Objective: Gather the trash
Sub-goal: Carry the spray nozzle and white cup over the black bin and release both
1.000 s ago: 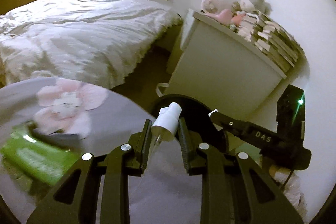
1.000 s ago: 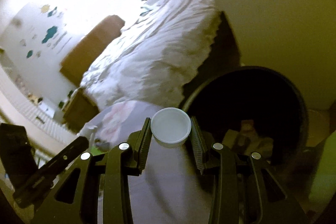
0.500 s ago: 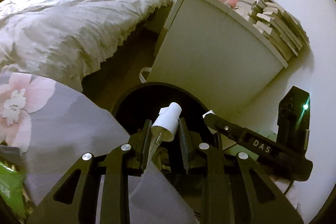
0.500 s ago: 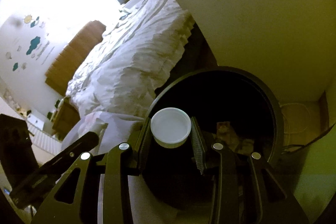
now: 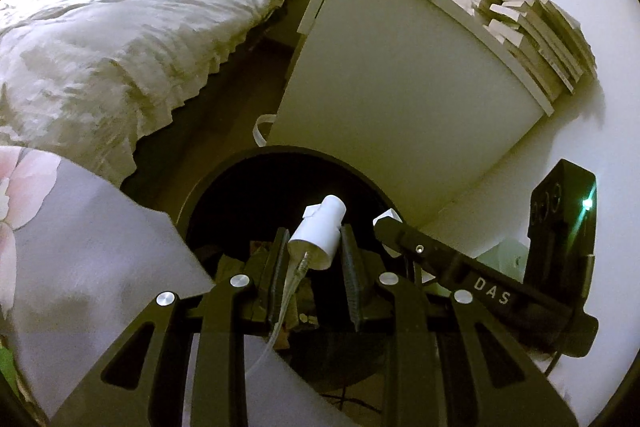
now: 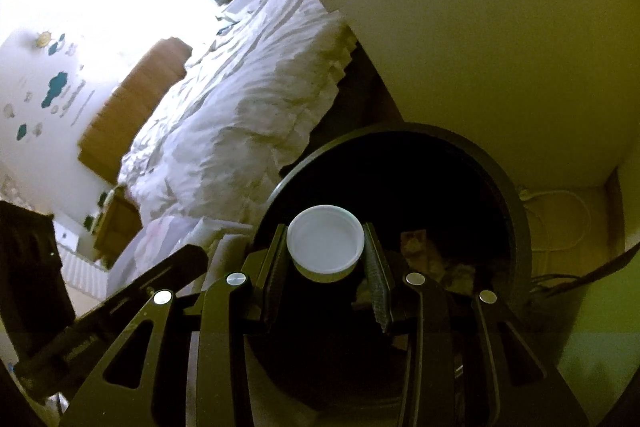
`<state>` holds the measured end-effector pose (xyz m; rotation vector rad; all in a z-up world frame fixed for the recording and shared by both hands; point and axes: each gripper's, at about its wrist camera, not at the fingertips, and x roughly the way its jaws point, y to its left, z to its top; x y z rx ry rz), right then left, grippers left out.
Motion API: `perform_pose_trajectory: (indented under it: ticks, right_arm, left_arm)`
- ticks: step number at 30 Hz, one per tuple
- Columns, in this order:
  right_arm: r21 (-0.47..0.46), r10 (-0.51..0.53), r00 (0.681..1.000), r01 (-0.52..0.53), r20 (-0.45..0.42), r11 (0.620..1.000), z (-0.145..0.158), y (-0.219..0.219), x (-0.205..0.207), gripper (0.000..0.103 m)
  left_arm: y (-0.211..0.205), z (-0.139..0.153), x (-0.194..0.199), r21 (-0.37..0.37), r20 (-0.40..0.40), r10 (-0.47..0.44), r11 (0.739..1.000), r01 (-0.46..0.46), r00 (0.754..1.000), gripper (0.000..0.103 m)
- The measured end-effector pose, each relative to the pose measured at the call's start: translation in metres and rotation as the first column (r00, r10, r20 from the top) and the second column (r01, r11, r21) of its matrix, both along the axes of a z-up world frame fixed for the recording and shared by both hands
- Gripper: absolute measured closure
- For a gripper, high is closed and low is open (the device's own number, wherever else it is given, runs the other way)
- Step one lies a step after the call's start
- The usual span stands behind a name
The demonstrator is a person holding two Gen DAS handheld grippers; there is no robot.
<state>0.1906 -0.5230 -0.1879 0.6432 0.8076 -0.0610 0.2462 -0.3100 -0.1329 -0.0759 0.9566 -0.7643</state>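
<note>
My left gripper (image 5: pixel 314 247) is shut on a white spray pump head (image 5: pixel 318 233) with a clear tube hanging from it, held over the open black trash bin (image 5: pixel 224 179). My right gripper (image 6: pixel 326 247) is shut on a small white plastic cup (image 6: pixel 325 241), held over the same bin (image 6: pixel 516 195). Crumpled brown scraps (image 6: pixel 432 259) lie at the bin's bottom. The right gripper's body (image 5: pixel 480 291) shows at the right in the left wrist view.
A white cabinet (image 5: pixel 392 99) with stacked books (image 5: pixel 528 31) and soft toys stands just behind the bin. A bed with white bedding (image 5: pixel 120 27) is to the left. A grey flowered cloth surface (image 5: pixel 80 239) lies beside the bin. Cables (image 6: pixel 556 215) lie by the wall.
Both grippers have moved from the grey cloth surface to above the bin's opening, still holding the spray head and the cup. The green packet has left the view.
</note>
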Motion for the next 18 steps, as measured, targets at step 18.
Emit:
perform_pose_trajectory:
  ticks: [18]
  right_arm:
    - [-0.021,0.035,0.999,-0.035,0.026,0.999,0.021,0.024,-0.009,0.032]
  left_arm:
    - [0.047,0.025,-0.022,0.000,0.046,0.105,0.994,-0.105,0.993,0.042]
